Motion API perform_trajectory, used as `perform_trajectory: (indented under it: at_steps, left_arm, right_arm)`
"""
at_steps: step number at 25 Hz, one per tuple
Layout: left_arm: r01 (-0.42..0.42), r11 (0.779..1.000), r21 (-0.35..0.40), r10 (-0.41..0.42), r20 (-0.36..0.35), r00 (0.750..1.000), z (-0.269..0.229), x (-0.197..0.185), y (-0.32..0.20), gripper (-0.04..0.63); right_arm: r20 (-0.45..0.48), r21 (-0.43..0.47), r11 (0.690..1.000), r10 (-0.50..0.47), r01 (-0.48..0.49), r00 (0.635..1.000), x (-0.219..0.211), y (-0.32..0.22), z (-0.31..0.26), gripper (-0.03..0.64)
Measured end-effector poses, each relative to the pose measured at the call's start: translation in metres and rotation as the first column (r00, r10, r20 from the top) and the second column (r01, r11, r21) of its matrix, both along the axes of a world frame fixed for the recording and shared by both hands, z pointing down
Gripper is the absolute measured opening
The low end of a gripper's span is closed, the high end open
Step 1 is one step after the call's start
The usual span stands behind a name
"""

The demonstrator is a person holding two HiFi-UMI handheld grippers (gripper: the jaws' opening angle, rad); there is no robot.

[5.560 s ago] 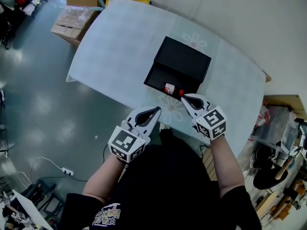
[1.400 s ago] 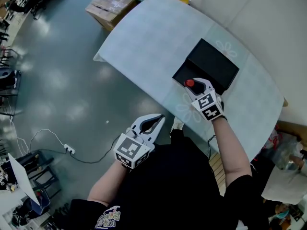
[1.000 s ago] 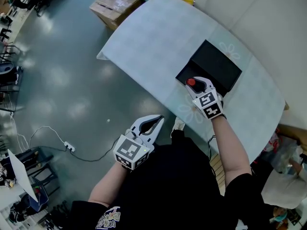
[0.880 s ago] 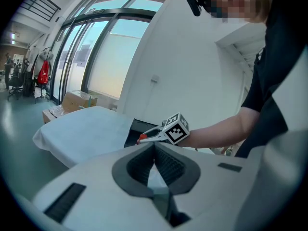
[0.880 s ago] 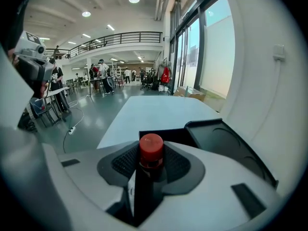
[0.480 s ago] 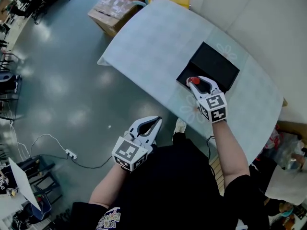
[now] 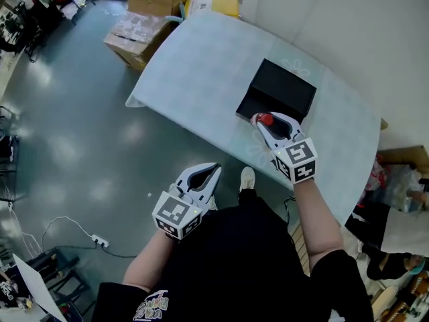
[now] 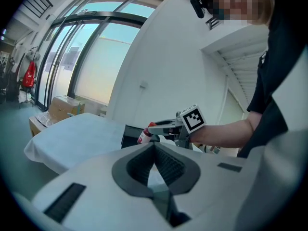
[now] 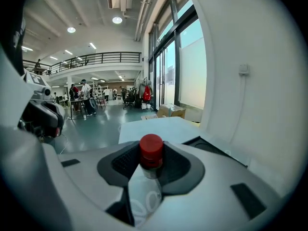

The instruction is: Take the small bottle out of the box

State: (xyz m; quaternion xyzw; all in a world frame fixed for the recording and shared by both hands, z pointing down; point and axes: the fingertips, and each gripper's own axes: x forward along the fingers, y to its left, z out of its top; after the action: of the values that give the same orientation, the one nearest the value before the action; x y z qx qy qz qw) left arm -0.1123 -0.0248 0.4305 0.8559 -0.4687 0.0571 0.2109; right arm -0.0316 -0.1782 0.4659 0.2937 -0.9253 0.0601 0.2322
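Small bottle (image 7: 264, 119) now lifted from box (image 7: 285, 89), in right tongs (image 7: 270, 122).

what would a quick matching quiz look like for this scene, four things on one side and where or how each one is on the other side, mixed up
Things:
1. small bottle
2. black box
3. left tool
4. cardboard boxes

Places or states:
A. on the floor past the far end of the table
B. gripped in the right tool
C. shut with nothing in it, held off the table
D. lying on the table

Pairs: 1-B; 2-D; 3-C; 4-A
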Motion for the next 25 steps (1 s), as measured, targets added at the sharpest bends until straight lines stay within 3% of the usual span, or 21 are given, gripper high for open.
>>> perform_trajectory:
  at_steps: [7,16,25]
  left_arm:
    - [-0.105,0.994,0.024,0.105,-0.003,0.994,-0.006,-0.007,0.021,0.028]
    - [-0.251,0.968,0.012,0.251,0.011,0.968,0.001,-0.006,0.063,0.029]
    - [-0.327,0.945,0.006,0.327,0.007,0.945,0.001,0.011,0.086,0.028]
  right_arm:
    - [0.015,-0.001,0.995,0.096,-0.096,0.995,0.010,0.050,-0.012,0.161]
    - [0.023,-0.002,0.983,0.184,-0.184,0.983,0.012,0.123,-0.014,0.161]
    - [0.032,-0.021,0.970,0.245,-0.244,0.969,0.028,0.181,-0.015,0.161]
